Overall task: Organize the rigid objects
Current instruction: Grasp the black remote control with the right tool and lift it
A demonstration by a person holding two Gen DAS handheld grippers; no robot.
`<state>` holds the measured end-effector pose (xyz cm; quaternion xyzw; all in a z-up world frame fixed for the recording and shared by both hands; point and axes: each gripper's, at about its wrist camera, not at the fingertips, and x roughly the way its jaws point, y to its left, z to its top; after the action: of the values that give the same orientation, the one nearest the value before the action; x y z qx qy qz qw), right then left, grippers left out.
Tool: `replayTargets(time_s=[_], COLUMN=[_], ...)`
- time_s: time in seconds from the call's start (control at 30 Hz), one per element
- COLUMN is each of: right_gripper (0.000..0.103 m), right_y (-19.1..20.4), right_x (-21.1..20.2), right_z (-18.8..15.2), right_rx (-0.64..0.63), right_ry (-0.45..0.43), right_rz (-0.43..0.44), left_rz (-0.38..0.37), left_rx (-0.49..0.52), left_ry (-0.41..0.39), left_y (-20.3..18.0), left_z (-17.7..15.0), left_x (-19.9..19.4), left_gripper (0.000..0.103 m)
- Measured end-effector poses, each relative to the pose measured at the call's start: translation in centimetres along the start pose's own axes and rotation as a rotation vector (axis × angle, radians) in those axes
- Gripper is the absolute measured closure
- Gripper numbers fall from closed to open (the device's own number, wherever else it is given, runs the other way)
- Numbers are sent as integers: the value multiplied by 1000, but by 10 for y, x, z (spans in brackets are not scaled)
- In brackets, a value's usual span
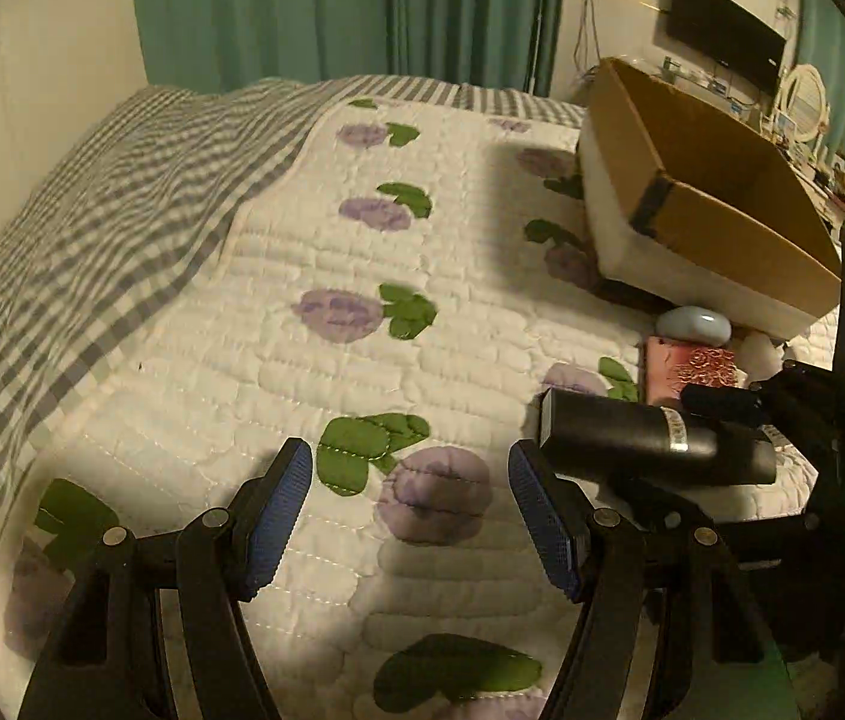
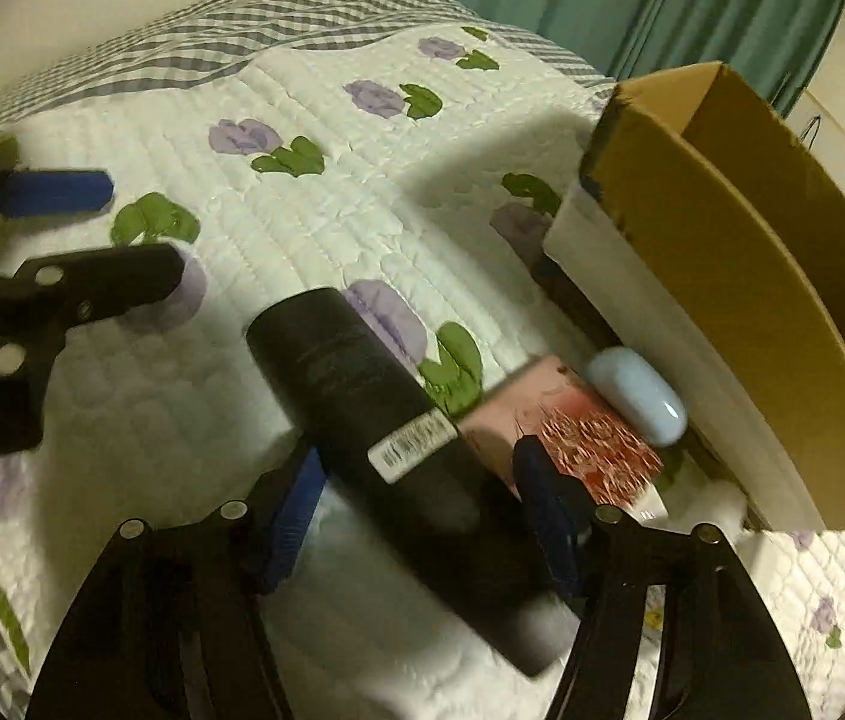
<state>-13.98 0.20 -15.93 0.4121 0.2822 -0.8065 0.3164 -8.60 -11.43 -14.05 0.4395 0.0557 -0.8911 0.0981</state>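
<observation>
Starting at the left of the left wrist view, the left tool hangs over the bed quilt with its blue pads spread wide and nothing between them (it is let go and free). It could bump the black bottle, which pokes out just beside its right pad at the lower right of the frame. A bump there may knock the bottle loose.

In the middle of the right wrist view, the right tool has the black bottle between its two blue pads, so it is grasping the bottle. The bottle is long and smooth, and it sits slanted across the pads, with a lot of it sticking out toward the upper left. I think it could turn or slip out if the hold is weak or the move is fast. The blur hints at quick motion.

Below the bottle, toward the right, lie a pink box and a pale blue case, close together on the quilt. A dropped bottle could land on them.

At the far right sits the cardboard box, tilted, and open on top. If the bottle is meant to go in there, its long end could hit the near wall and tip the box further.
</observation>
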Motion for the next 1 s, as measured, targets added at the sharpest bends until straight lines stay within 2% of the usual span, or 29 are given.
replayTargets(time_s=[0.07,0.17,0.4,0.63,0.7,0.8,0.9,1.0], right_gripper=[61,66,81,84,84,84,84,84], right_y=[2,0,-31,-87,-108,-127,-150,-171], right_x=[-2,-17,-68,-109,-120,-129,-137,-131], right_z=[1,-2,-16,-58,-72,-83,-93,-100], right_rx=[-3,22,174,360,425,471,526,560], right_ry=[-7,-40,-110,-128,-134,-132,-144,-114], right_rz=[6,2,19,-27,-34,-95,-100,-130], left_rz=[0,0,-11,-90,-138,-190,-235,-250], left_rx=[-2,10,71,165,212,266,316,360], left_ry=[1,-8,-26,-43,-45,-37,-29,-31], left_y=[0,-1,-25,-86,-113,-144,-176,-198], left_z=[0,0,5,14,14,12,10,9], left_x=[-1,-2,-12,-18,-17,-15,-8,1], left_gripper=[32,32,32,32,32,32,32,32])
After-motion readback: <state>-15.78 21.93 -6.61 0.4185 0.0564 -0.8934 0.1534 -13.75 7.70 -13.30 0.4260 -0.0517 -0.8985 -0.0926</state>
